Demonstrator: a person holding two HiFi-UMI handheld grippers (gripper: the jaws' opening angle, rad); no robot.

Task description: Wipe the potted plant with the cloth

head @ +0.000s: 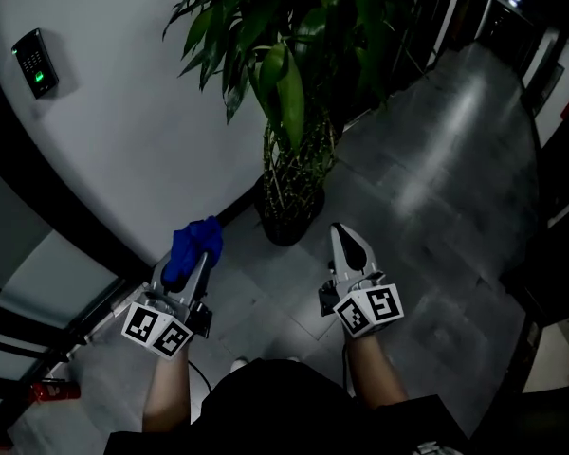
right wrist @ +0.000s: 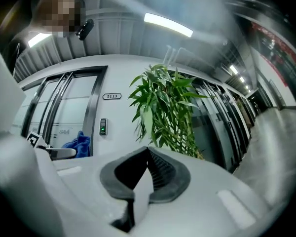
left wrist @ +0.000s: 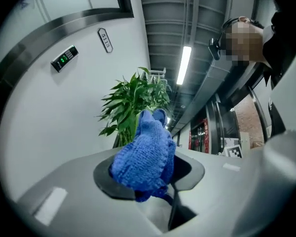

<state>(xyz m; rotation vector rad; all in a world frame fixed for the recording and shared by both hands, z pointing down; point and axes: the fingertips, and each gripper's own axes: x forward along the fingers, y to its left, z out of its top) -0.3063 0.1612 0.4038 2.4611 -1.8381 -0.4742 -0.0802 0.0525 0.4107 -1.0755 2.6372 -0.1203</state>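
Observation:
A tall potted plant (head: 286, 74) with long green leaves stands in a dark pot (head: 286, 218) on the floor, against a curved white wall. My left gripper (head: 197, 247) is shut on a blue knitted cloth (head: 193, 245), held low to the left of the pot. In the left gripper view the cloth (left wrist: 144, 157) bulges out of the jaws, the plant (left wrist: 135, 102) behind it. My right gripper (head: 345, 239) is shut and holds nothing, just right of the pot. The right gripper view shows the plant (right wrist: 165, 107) ahead and the cloth (right wrist: 78, 144) at the left.
A keypad reader (head: 34, 63) with a green light hangs on the white wall (head: 123, 131). Glass doors with dark frames run left of it. Grey tiled floor (head: 436, 188) stretches to the right. A small red object (head: 51, 389) lies at the lower left.

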